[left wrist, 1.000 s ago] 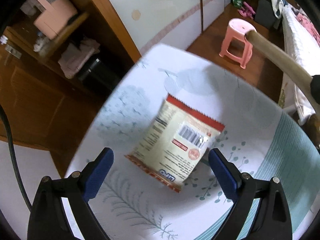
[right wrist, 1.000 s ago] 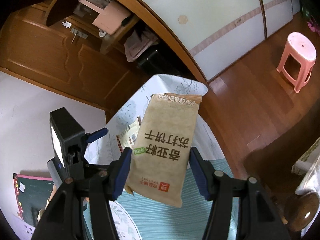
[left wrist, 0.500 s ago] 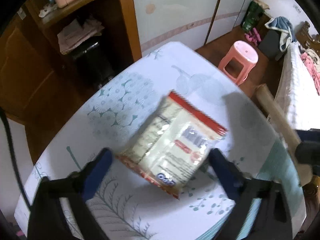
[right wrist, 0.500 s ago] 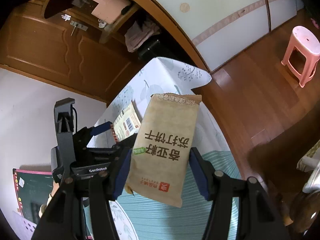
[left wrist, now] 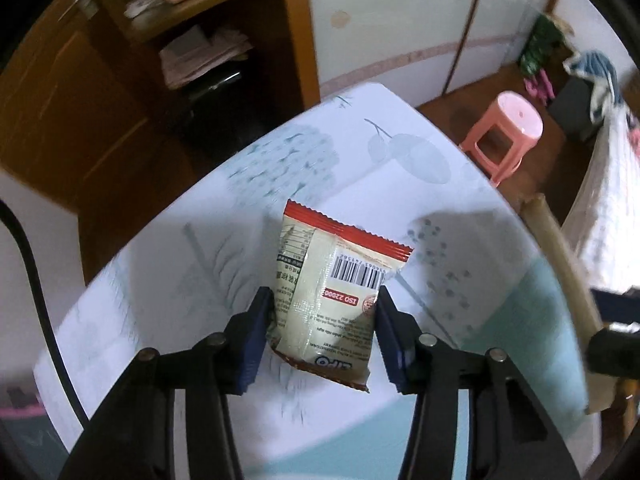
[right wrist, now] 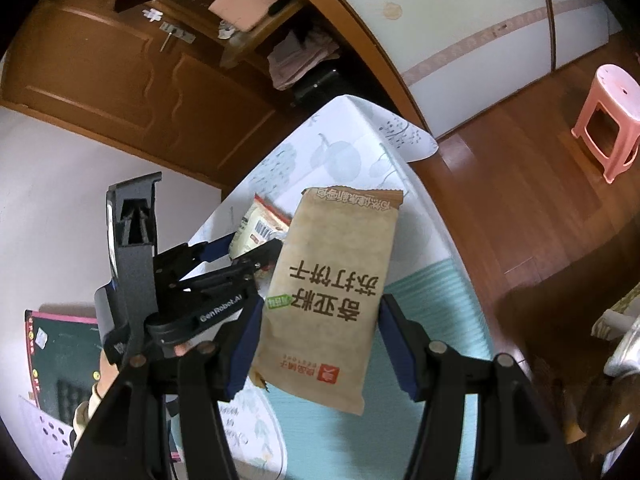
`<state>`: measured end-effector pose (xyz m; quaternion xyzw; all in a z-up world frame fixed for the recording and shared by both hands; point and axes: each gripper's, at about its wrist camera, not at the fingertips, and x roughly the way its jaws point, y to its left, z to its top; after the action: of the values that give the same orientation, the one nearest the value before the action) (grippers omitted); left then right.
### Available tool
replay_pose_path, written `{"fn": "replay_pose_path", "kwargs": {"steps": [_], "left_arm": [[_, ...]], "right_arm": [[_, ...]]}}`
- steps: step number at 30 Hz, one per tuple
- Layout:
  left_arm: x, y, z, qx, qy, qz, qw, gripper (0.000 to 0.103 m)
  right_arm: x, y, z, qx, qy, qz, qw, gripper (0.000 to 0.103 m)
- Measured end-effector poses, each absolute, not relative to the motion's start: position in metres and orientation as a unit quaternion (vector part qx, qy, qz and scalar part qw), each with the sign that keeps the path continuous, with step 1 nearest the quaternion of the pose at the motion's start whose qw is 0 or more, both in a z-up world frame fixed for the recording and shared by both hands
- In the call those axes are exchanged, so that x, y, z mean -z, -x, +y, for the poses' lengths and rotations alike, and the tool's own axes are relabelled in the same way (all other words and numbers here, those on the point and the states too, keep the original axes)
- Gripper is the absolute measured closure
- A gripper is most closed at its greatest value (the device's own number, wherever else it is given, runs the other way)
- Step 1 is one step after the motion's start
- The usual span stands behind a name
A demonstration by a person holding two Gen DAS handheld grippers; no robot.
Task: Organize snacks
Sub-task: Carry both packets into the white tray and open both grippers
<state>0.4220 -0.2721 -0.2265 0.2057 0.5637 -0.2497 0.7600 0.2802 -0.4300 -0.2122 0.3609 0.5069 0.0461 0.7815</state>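
A cream snack packet with red edges and a barcode [left wrist: 328, 296] sits between the blue pads of my left gripper [left wrist: 323, 320], which is shut on it just above the patterned tablecloth [left wrist: 400, 168]. The same packet [right wrist: 258, 228] shows in the right wrist view, held by the left gripper [right wrist: 240, 248]. My right gripper [right wrist: 320, 336] is shut on a brown cracker packet with Chinese lettering [right wrist: 332, 292] and holds it in the air above the table's teal part [right wrist: 432, 308].
A pink stool [left wrist: 504, 132] stands on the wooden floor past the table's far right edge; it also shows in the right wrist view [right wrist: 608, 116]. A wooden cabinet with shelves [left wrist: 168, 52] is behind the table. A green board [right wrist: 60, 360] is at the left.
My left gripper has closed on the cream packet, which was lying flat between open fingers before, and tipped it up. My right gripper still holds the brown packet.
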Motion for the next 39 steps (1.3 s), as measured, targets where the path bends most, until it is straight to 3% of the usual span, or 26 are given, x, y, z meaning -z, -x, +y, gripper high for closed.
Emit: {"fn": "replay_pose_path", "kwargs": {"steps": [9, 17, 22, 28, 39], "left_arm": [[0.112, -0.345, -0.203, 0.226, -0.165, 0.545, 0.79, 0.055], [-0.005, -0.208, -0.12, 0.243, -0.123, 0.48, 0.834, 0.055], [-0.046, -0.128, -0.069, 0.256, -0.091, 0.445, 0.854, 0.055], [-0.043, -0.056, -0.029, 0.271, -0.046, 0.417, 0.867, 0.054], [0.066, 0.002, -0.026, 0.244, 0.014, 0.451, 0.859, 0.054]], "right_arm": [[0.147, -0.223, -0.381, -0.103, -0.337, 0.488, 0.798, 0.045], [0.063, -0.134, -0.312, -0.171, -0.292, 0.445, 0.829, 0.045], [0.032, -0.08, -0.266, -0.2, -0.252, 0.431, 0.843, 0.045], [0.016, -0.027, -0.23, -0.215, -0.222, 0.411, 0.857, 0.044], [0.056, 0.022, -0.212, -0.153, -0.193, 0.432, 0.868, 0.044]]}}
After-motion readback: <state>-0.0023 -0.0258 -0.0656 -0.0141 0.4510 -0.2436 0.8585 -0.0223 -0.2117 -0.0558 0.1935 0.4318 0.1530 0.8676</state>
